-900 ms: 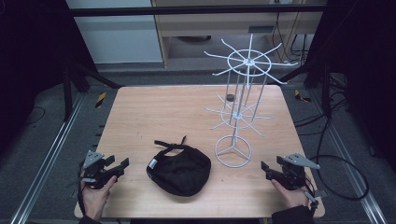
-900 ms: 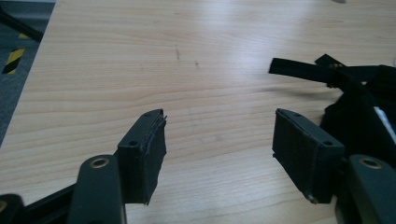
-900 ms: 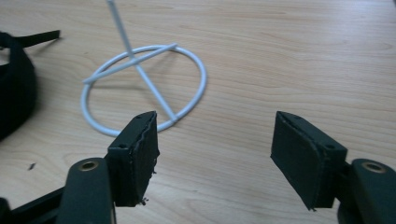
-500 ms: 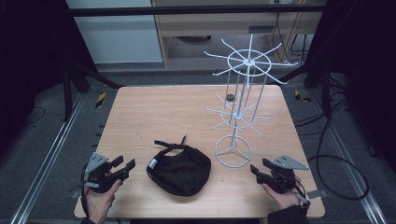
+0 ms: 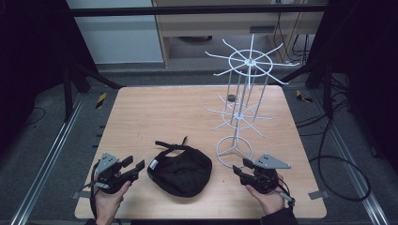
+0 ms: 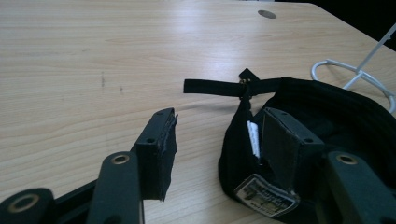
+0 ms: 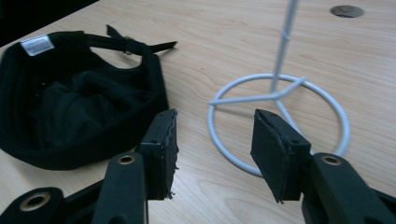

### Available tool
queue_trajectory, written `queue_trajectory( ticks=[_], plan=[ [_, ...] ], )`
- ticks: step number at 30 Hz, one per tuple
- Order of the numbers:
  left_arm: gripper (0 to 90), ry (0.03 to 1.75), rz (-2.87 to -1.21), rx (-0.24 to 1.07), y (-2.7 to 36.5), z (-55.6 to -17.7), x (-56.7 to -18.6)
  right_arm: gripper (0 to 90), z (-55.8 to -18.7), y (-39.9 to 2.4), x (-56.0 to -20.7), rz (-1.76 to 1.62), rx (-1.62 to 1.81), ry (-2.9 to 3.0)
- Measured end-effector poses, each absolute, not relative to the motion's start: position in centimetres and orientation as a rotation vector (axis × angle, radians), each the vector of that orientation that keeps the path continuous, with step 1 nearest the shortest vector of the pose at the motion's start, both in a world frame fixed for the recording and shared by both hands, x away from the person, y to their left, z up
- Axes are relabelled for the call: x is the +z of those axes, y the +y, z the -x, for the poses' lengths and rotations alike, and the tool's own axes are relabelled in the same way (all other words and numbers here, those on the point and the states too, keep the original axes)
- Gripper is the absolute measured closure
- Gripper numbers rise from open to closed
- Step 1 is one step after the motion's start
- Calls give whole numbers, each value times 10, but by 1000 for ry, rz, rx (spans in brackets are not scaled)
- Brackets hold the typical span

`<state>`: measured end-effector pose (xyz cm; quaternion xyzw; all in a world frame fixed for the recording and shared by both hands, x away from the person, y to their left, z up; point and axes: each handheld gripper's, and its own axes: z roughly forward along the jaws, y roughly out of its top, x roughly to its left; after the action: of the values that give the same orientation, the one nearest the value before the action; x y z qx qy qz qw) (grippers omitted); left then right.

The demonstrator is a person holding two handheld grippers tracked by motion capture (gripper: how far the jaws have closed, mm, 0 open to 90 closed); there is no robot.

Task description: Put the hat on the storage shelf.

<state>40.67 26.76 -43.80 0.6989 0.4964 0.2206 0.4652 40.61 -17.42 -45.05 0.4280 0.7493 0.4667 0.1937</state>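
A black cap (image 5: 180,169) lies upside down at the lower middle of the high view, near the front edge of the counter (image 5: 155,117), its strap toward the back. The left gripper (image 5: 133,168) sits just left of it with jaws apart, and in the left gripper view the cap's rim (image 6: 243,154) lies close against the inner face of the right-hand jaw, not pinched. The right gripper (image 5: 240,169) waits at lower right, jaws open and empty, aimed between the cap and the ring base of the white wire rack (image 5: 234,151).

To my eye the pick-up is about to start. It would go best if the left jaws slide one side inside the rim, one outside, and bite the stiff band rather than loose cloth. The right gripper should avoid the rack's base.
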Motion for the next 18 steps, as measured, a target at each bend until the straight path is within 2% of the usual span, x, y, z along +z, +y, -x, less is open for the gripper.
queue_trajectory(
  ticks=[11,18],
  plan=[
    [447,1196,-1767,540,251,-408,-440,555,-411,-137,-451,-1139,1328,2198],
    [462,1205,-1853,509,242,-413,-450,553,-418,-123,-455,-1136,1306,2231]
  ],
)
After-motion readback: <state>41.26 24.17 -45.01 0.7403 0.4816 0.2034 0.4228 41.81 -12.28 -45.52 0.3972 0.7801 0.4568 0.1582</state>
